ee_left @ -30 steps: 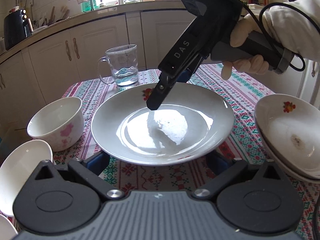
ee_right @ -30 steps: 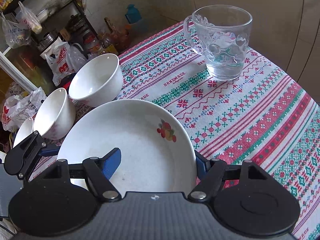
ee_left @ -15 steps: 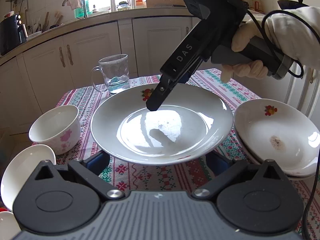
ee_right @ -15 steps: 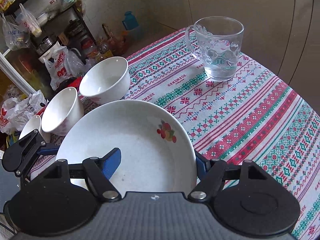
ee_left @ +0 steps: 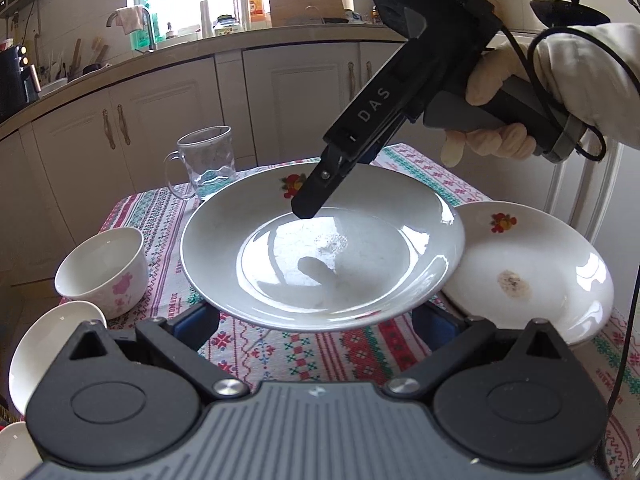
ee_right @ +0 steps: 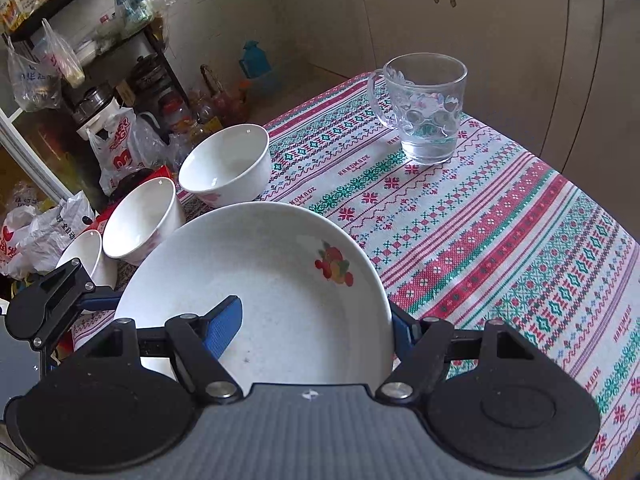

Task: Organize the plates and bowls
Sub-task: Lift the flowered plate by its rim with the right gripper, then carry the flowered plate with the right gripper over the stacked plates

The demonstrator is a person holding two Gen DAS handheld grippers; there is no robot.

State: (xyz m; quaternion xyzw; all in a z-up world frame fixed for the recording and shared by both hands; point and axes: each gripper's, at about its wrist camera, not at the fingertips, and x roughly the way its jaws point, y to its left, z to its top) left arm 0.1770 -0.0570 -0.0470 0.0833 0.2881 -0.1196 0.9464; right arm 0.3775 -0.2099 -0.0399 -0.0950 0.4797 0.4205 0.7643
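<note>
A white deep plate (ee_left: pixel 320 264) with a fruit motif hangs above the patterned tablecloth. My right gripper (ee_right: pixel 312 330) is shut on its rim, one blue pad inside the plate (ee_right: pixel 280 300) and the other outside the edge. In the left wrist view the right gripper (ee_left: pixel 316 196) comes down from the upper right in a gloved hand. My left gripper (ee_left: pixel 316 322) has its fingers spread wide under the plate's near side, tips hidden, and the plate stays fixed between them. A second, stained plate (ee_left: pixel 528 276) lies at the right. White bowls (ee_right: pixel 226 164) (ee_right: pixel 140 220) (ee_right: pixel 84 252) stand along the left table edge.
A glass mug (ee_right: pixel 424 108) with a little water stands at the table's far corner. The tablecloth (ee_right: pixel 500 240) to the right of the held plate is bare. Beyond the table edge are plastic bags and a shelf (ee_right: pixel 100 80) on the floor side, and kitchen cabinets (ee_left: pixel 152 128).
Both grippers have risen with the plate held between them; the table, mug and bowls look lower and farther. The stained plate has come more fully into the left wrist view.
</note>
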